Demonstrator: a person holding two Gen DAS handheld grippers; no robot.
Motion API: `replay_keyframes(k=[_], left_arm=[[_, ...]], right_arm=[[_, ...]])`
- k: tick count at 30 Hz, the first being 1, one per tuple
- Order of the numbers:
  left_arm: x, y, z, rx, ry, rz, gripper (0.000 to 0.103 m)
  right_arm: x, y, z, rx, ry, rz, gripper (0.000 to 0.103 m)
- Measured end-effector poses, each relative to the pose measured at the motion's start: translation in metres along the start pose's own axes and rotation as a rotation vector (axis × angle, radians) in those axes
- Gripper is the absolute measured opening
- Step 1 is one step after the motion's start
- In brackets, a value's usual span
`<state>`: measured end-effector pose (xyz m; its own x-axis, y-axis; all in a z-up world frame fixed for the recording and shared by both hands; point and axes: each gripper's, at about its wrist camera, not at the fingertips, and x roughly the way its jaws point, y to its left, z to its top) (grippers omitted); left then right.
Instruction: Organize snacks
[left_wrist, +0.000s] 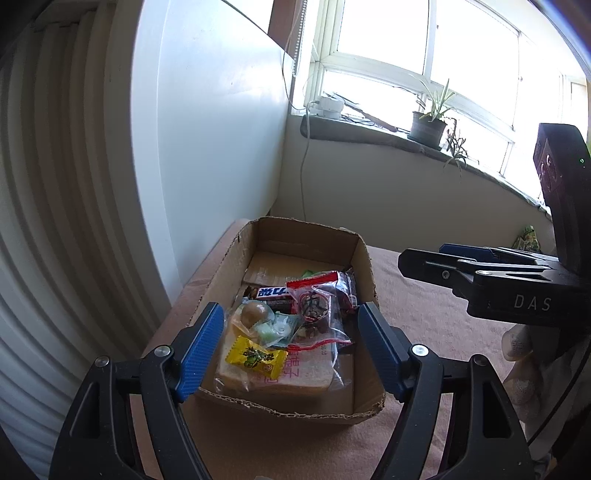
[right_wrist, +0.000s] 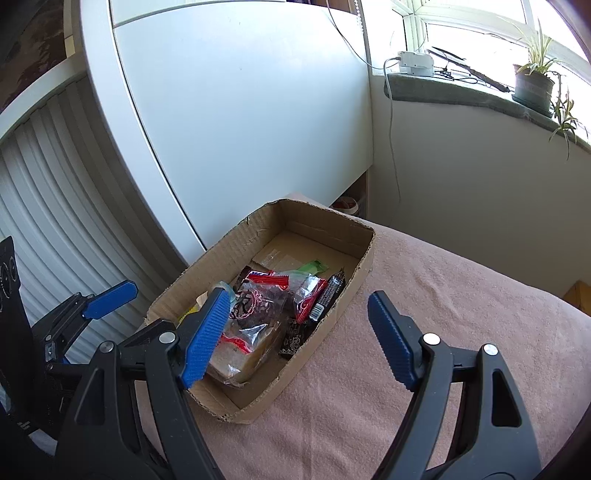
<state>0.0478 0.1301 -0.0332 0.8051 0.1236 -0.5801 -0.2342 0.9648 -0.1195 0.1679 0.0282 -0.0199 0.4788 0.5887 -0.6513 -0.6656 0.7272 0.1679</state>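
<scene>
An open cardboard box (left_wrist: 364, 254) (right_wrist: 364, 258) stands on a pink cloth-covered surface (left_wrist: 424, 306) (right_wrist: 443, 314). Several snacks lie inside: a yellow candy packet (left_wrist: 255, 356), a bagged bread slice (left_wrist: 295, 380) (right_wrist: 255, 354), a red-edged clear bag (left_wrist: 314, 299) (right_wrist: 258, 299), a dark bar (left_wrist: 271, 293) (right_wrist: 328, 295), and a green packet (right_wrist: 312, 266). My left gripper (left_wrist: 290, 350) hovers open over the box's near end, nothing between its fingers. My right gripper (right_wrist: 299, 336) is open above the box's right wall, empty; it also shows in the left wrist view (left_wrist: 443, 258).
A white cabinet side (right_wrist: 240, 122) and ribbed white panel (left_wrist: 55, 184) stand left of the box. A windowsill with a potted plant (left_wrist: 428, 125) and a cabled white device (left_wrist: 327, 105) runs behind. A green packet (left_wrist: 526, 238) lies far right. A gloved hand (left_wrist: 521, 365) holds the right gripper.
</scene>
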Motion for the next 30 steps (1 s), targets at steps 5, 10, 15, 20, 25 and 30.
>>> replay_keyframes(k=[5,10,15,20,25,30], left_arm=[[-0.007,-0.004,-0.003,0.008,-0.001,0.006,0.076],[-0.013,-0.006,-0.003,-0.001,-0.008,0.020,0.076],[-0.017,-0.007,-0.003,0.002,-0.011,0.027,0.076],[-0.018,-0.011,-0.002,0.012,-0.024,0.036,0.076],[-0.019,-0.012,-0.002,0.013,-0.023,0.039,0.076],[-0.020,-0.013,-0.003,0.016,-0.026,0.041,0.076]], right_arm=[[-0.013,0.003,-0.011,-0.019,-0.022,-0.023,0.080],[-0.028,0.000,-0.019,-0.011,-0.050,-0.053,0.080],[-0.038,-0.006,-0.024,0.012,-0.065,-0.062,0.089],[-0.048,-0.006,-0.027,0.000,-0.101,-0.088,0.101],[-0.052,-0.001,-0.028,-0.026,-0.109,-0.110,0.101],[-0.054,-0.001,-0.029,-0.021,-0.108,-0.111,0.101]])
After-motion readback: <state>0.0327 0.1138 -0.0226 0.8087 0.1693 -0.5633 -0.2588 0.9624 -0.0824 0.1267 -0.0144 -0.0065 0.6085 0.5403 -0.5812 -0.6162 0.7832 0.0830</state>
